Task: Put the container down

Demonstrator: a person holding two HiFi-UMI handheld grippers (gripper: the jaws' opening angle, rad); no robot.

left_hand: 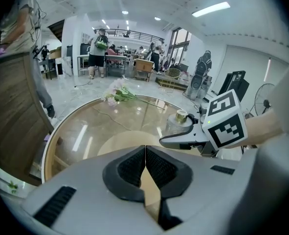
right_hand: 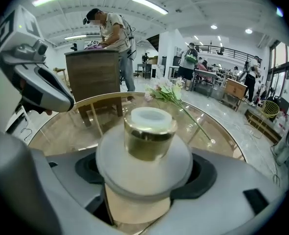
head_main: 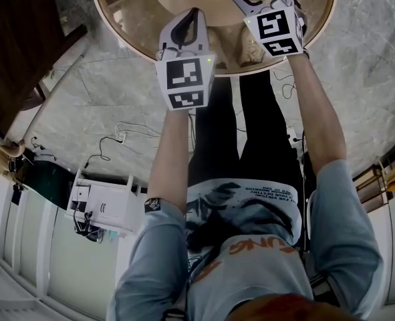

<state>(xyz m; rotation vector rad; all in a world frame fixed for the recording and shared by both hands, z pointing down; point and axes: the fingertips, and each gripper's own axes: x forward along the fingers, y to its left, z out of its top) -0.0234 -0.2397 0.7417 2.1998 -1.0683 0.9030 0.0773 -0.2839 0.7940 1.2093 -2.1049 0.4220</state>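
The container (right_hand: 144, 151), a frosted white jar with a gold neck and a white top, is pinched at its round body by the right gripper (right_hand: 144, 180). The jaws are spread wide, with one on each side of the jar. The jar is held upright over the round glass table (left_hand: 100, 126). It may be just off the glass, but its bottom is hidden.

In the head view the jar is seen at about 1 o'clock, at the top edge. The left gripper (left_hand: 145, 163) is held at 8 o'clock from the jar. Its jaws are pressed together and nothing is held in them.

Pale flowers (right_hand: 168, 92) are laid on the glass at 12 o'clock, past the jar.
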